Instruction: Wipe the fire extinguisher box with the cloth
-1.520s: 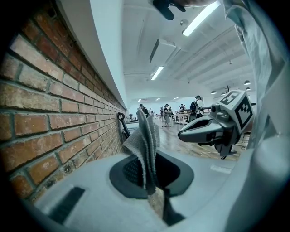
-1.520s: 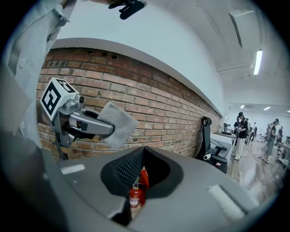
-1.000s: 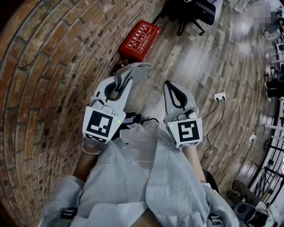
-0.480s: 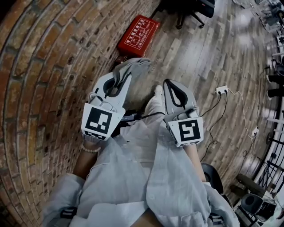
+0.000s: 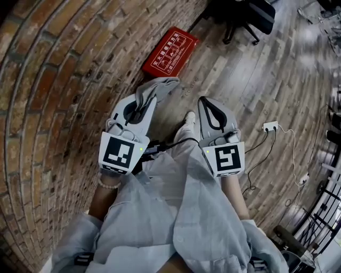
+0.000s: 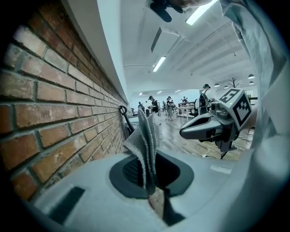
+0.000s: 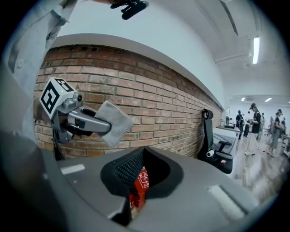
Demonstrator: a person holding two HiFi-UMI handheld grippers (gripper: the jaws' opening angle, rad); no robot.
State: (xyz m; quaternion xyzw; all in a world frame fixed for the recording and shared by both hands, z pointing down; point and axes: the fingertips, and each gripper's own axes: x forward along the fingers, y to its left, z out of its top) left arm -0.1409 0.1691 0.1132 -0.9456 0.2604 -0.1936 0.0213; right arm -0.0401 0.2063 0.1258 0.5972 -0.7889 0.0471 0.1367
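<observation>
The red fire extinguisher box [image 5: 169, 52] lies flat on the wooden floor against the brick wall, well ahead of both grippers. My left gripper [image 5: 148, 97] is shut on a grey cloth [image 5: 157, 87], which sticks out past its tips. In the left gripper view the cloth [image 6: 146, 144] stands up from the pinched jaws of the left gripper [image 6: 152, 192]. My right gripper [image 5: 202, 100] is shut with nothing in it. In the right gripper view the box [image 7: 138, 186] shows through the right gripper [image 7: 130, 204], and the cloth [image 7: 115, 122] hangs to the left.
The brick wall [image 5: 58, 80] runs along the left. A black office chair [image 5: 242, 16] stands beyond the box. A white power strip [image 5: 270, 126] with cables lies on the floor at the right. The person's shoe [image 5: 187, 118] shows between the grippers. Several people stand far off.
The person has stepped forward, and a shoe now shows between the grippers. Both grippers keep their pose, with the cloth still held in the left one.
</observation>
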